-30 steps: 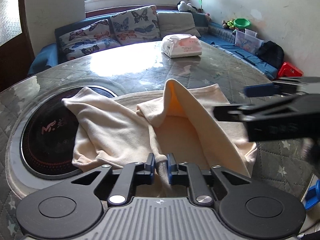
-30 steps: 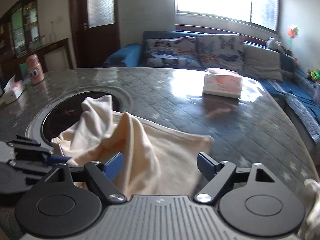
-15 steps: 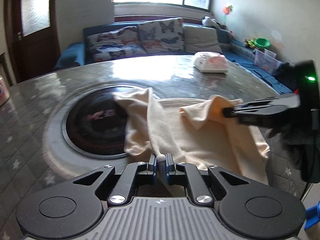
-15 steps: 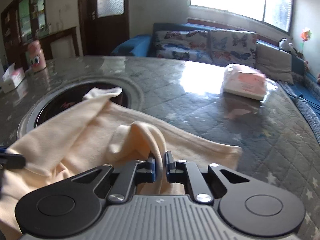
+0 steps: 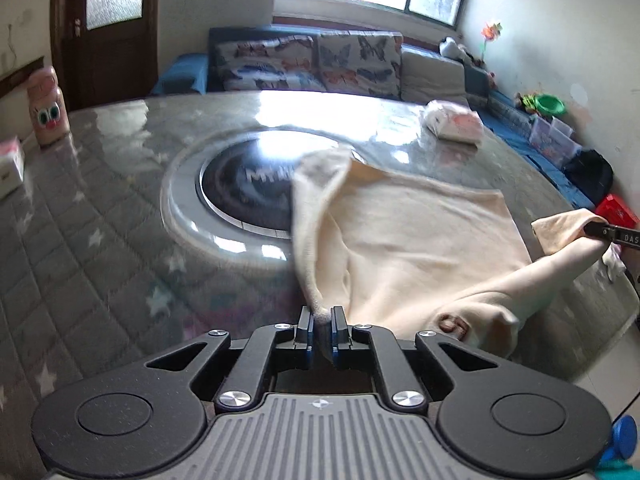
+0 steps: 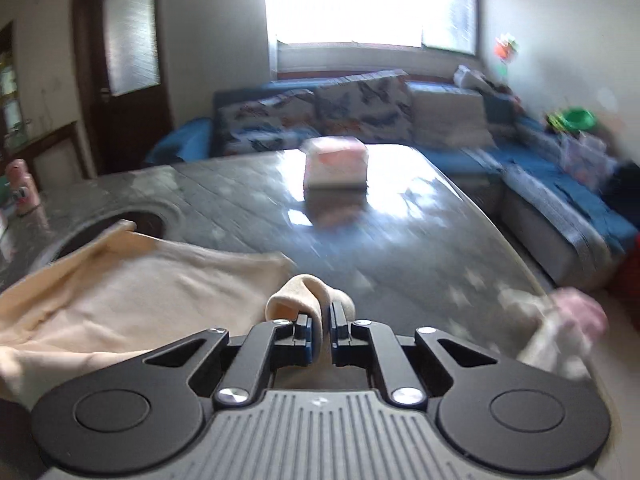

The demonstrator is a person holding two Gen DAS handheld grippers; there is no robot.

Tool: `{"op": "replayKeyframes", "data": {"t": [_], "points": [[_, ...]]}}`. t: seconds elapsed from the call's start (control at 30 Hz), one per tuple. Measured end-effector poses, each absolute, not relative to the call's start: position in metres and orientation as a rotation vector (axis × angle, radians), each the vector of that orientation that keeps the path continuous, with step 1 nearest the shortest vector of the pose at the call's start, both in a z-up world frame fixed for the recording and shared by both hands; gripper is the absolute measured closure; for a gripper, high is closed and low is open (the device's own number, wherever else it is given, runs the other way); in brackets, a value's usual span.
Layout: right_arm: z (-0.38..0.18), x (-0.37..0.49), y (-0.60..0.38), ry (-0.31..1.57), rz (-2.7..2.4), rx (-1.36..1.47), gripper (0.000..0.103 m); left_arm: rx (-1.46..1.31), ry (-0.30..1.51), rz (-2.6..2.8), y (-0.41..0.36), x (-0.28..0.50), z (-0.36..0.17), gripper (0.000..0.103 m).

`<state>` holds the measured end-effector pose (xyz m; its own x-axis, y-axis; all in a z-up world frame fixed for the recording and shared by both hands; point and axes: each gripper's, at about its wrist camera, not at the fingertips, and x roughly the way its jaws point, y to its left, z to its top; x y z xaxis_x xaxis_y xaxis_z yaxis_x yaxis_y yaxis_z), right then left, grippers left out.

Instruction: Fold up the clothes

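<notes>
- The left hand-held gripper (image 5: 321, 318) is clamped on a pinch of the cream garment (image 5: 420, 240), whose far part lies on the desk (image 5: 100, 248) beside the round inset cooktop (image 5: 244, 188).
- The right hand-held gripper (image 6: 320, 320) is closed on another bunched edge near the desk's right edge.
- Judged step: stretching the garment flat between both grips; next, lay it smooth and carry one edge over.
- Cooktop lettering begins "M", the rest blurred; a brown mark on the garment cannot be read.
- A tissue pack (image 6: 335, 164) sits at the far edge.
</notes>
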<state>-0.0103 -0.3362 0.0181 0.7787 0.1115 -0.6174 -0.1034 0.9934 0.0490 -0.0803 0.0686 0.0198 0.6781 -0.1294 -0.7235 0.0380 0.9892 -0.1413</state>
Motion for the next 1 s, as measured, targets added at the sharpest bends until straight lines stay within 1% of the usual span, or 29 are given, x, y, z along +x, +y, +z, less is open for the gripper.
{"op": "replayKeyframes", "data": {"t": [0.03, 0.07, 0.17, 0.2, 0.23, 0.3, 0.37, 0.4, 0.47, 0.6, 1.0], "points": [[0.013, -0.015, -0.341, 0.695, 0.104, 0.025, 0.086, -0.117, 0.839, -0.102, 0.067, -0.084, 0.017, 0.094], [0.009, -0.017, -0.345, 0.72, 0.105, 0.036, 0.083, -0.108, 0.855, -0.108, 0.066, -0.089, 0.014, 0.094], [-0.006, -0.027, -0.358, 0.805, 0.107, 0.048, 0.079, -0.094, 0.903, -0.129, 0.066, -0.098, 0.005, 0.094], [-0.007, -0.029, -0.361, 0.818, 0.107, 0.048, 0.077, -0.092, 0.913, -0.13, 0.067, -0.1, 0.004, 0.09], [-0.005, -0.033, -0.365, 0.822, 0.108, 0.057, 0.072, -0.091, 0.918, -0.132, 0.069, -0.1, 0.005, 0.089], [0.002, -0.039, -0.372, 0.812, 0.107, 0.063, 0.069, -0.081, 0.899, -0.131, 0.074, -0.102, 0.012, 0.086], [0.013, -0.042, -0.373, 0.778, 0.1, 0.045, 0.066, -0.061, 0.872, -0.135, 0.077, -0.102, 0.022, 0.066], [0.019, -0.043, -0.373, 0.761, 0.097, 0.037, 0.064, -0.045, 0.85, -0.136, 0.077, -0.102, 0.028, 0.052], [0.025, -0.036, -0.373, 0.74, 0.11, 0.031, 0.063, -0.012, 0.816, -0.133, 0.075, -0.097, 0.037, 0.051], [0.032, -0.01, -0.356, 0.714, 0.178, 0.009, 0.063, 0.017, 0.791, -0.11, 0.071, -0.066, 0.038, 0.051], [0.001, 0.086, -0.293, 0.783, 0.321, -0.05, 0.063, 0.098, 0.773, -0.088, 0.035, 0.063, 0.007, 0.051]]}}
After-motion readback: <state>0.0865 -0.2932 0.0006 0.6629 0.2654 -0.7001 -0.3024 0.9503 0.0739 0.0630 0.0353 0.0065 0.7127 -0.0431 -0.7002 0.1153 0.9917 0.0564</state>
